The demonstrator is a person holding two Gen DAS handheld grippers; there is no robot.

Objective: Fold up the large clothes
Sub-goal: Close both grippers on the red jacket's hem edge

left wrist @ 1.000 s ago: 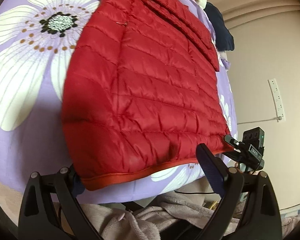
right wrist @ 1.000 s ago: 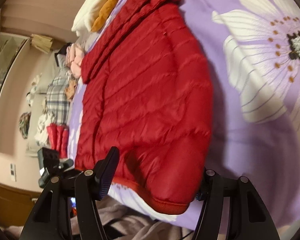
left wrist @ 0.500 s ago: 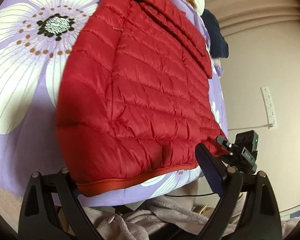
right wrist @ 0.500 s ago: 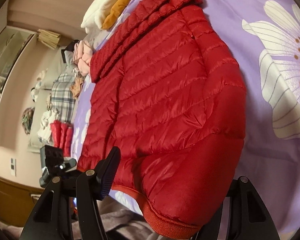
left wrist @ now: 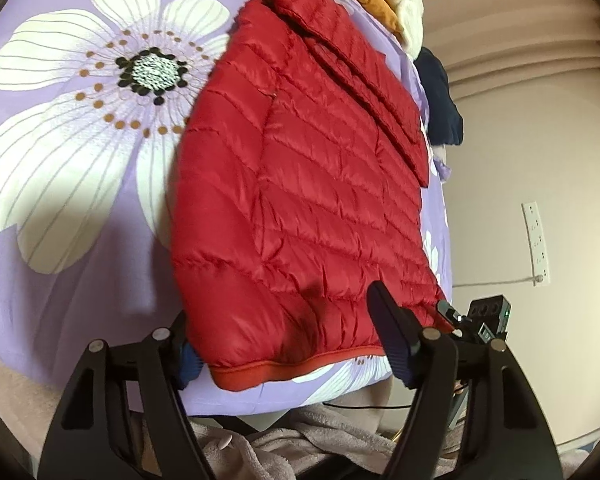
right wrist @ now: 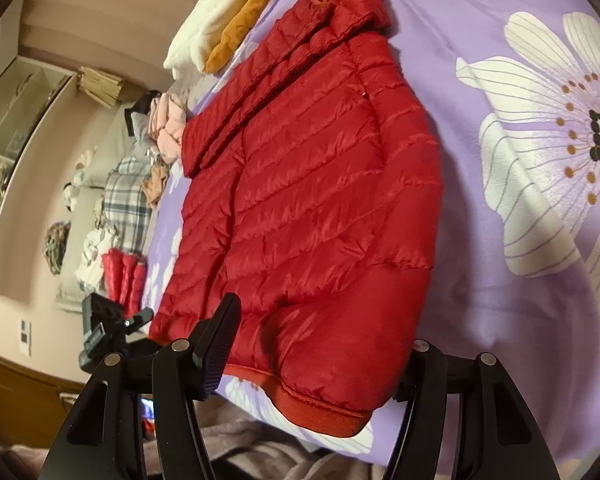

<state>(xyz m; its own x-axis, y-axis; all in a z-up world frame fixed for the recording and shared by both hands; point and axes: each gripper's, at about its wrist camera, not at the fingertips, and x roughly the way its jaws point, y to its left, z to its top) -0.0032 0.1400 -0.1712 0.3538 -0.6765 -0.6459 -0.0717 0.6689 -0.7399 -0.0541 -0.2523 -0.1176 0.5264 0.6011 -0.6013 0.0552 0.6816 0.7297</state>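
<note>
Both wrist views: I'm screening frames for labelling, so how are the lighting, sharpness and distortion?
Left wrist view: strong fisheye bending and dark corners; red puffer jacket sharp and evenly lit; soft shadow on the purple floral bedspread beside it. Right wrist view: same curvature; jacket crisp, slight sheen on its quilting; shelf clutter at left dimmer and softer.

Both grippers are showing matte black triangular finger frames with cut-outs and silver pivot screws; the left gripper (left wrist: 288,344) and right gripper (right wrist: 312,356) are wearing ribbed dark-blue pads.
</note>
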